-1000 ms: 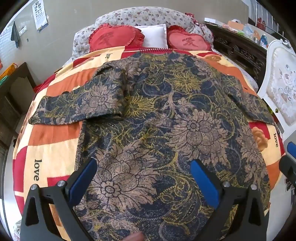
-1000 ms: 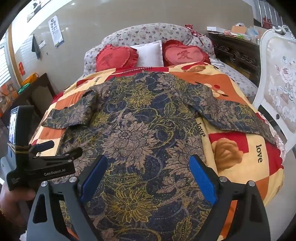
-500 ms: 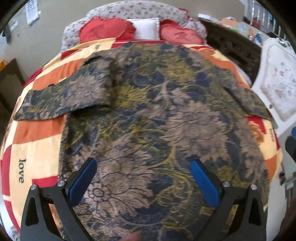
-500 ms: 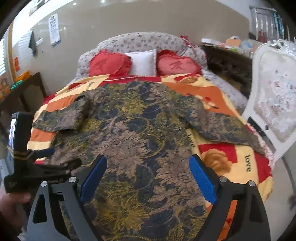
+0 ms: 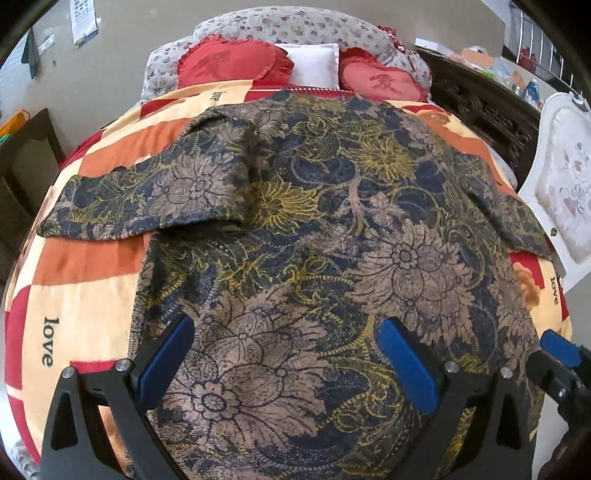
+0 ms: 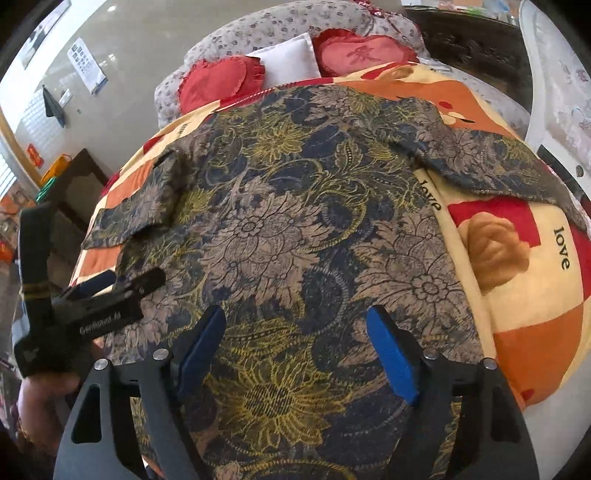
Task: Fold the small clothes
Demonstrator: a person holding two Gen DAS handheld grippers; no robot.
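Navy, tan and yellow flowers cover the shirt (image 5: 303, 236), which lies spread flat on the bed, its body running from the foot end up toward the pillows. One short sleeve (image 5: 147, 199) reaches out to the left side of the bed; the other sleeve (image 6: 491, 162) reaches out to the right. Under the shirt lies a blanket (image 5: 85, 266) in orange, cream and red squares with the word "love" printed in several places.

Left tongs (image 5: 291, 354): seen in the left wrist view, blue pads wide apart, poised over the lower left part of the shirt with nothing between them. Whether the tips touch the cloth cannot be told. The same tongs (image 6: 110, 284) appear at the left edge of the right wrist view, held in a hand (image 6: 44, 391) beside the shirt's left edge.

Right tongs (image 6: 295, 347): blue pads likewise spread wide and gripping nothing, over the lower middle of the shirt near its hem. One of its blue tips shows at the right edge of the left wrist view.

At the head of the bed: two red heart-shaped cushions (image 5: 229, 62) with a white pillow (image 5: 314, 66) between them, all resting against a padded headboard (image 5: 295, 26) in a small floral print. A white carved chair (image 5: 561, 177) stands close to the right side of the bed. Dark wooden furniture (image 5: 480, 107) stands beyond the chair, by the head of the bed. A paper sheet (image 6: 86, 64) hangs on the wall to the left.
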